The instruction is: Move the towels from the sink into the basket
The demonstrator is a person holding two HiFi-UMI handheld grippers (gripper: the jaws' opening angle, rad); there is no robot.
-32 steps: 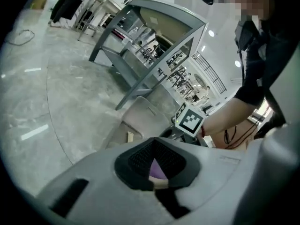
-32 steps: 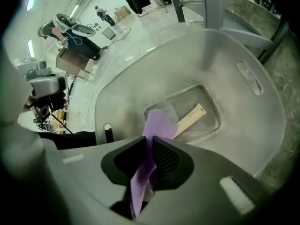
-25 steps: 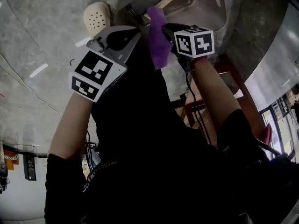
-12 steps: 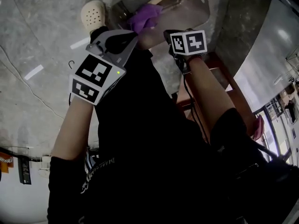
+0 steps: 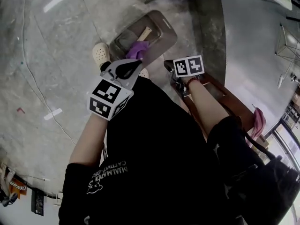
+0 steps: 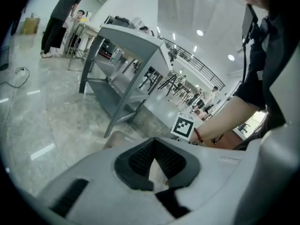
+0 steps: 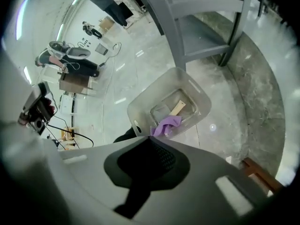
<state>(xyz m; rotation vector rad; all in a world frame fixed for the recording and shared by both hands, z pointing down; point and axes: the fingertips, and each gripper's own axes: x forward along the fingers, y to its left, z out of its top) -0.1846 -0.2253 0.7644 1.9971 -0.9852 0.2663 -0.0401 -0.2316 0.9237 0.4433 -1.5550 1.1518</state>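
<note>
Down on the pale stone floor (image 5: pixel 51 64) sat the clear basket (image 5: pixel 161 21), and yes, the purple towel (image 5: pixel 137 49) was inside it, bunched up against the basket's near end. A pale wooden piece (image 5: pixel 144 33) lay just beyond the towel, also inside the basket. Both tools hung above the basket, well apart from the cloth. The left gripper (image 5: pixel 136 64) showed at the left of the head view. In its own view its ribbed pads (image 6: pixel 140 156) met at the tips, and nothing was pinched between them, so that tool was clenched and empty. The right gripper (image 5: pixel 168 65) pointed steeply down towards the basket. Its jaws had just been closing and now sat pressed together on nothing at all. From that gripper's own view the towel was seen straight past the closed tips, lying inside the basket near its rim. A cream shoe (image 5: pixel 100 53) stood on the floor right beside the basket's near corner. Beyond the basket stood a grey metal table (image 6: pixel 136 41), and a reddish-brown wooden frame (image 5: pixel 225 95) sat off to the person's right
</note>
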